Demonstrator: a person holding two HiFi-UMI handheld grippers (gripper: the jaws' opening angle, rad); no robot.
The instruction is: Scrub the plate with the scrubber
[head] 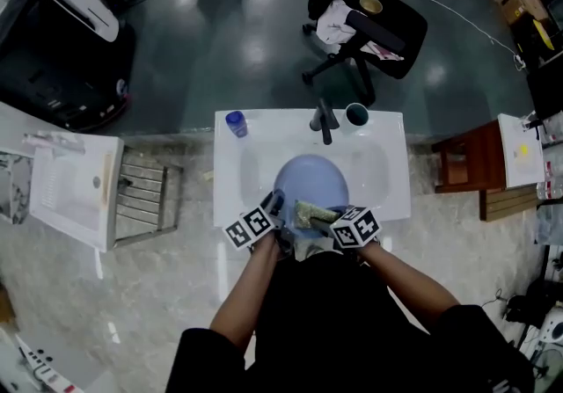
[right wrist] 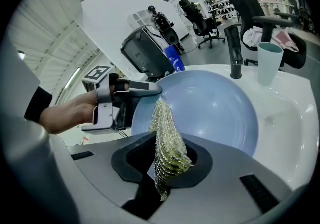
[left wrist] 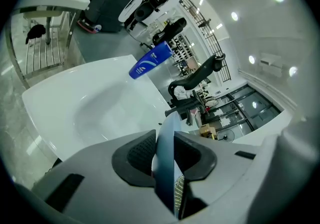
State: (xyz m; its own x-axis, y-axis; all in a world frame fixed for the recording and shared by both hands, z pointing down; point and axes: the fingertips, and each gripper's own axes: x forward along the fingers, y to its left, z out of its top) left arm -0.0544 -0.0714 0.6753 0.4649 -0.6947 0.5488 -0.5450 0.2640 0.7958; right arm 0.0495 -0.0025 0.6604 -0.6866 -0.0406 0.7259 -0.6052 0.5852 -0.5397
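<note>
In the right gripper (right wrist: 162, 165) a mesh scrubber (right wrist: 164, 128) is pinched lengthwise, its tip aimed at the near rim of the blue plate (right wrist: 215, 113) just ahead, which is clamped edge-on in the left gripper (left wrist: 164, 160) over the sink (head: 391, 180).

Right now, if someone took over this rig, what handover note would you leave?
Left gripper: shut on the near rim of the plate, holding it over the sink.
Right gripper: shut on the scrubber, which is at the plate's near edge, beside the left gripper.
Done: both things are gripped. The plate face shows no foam or dirt, so scrubbing progress cannot be told.
Left: rub the scrubber across the plate face.
</note>
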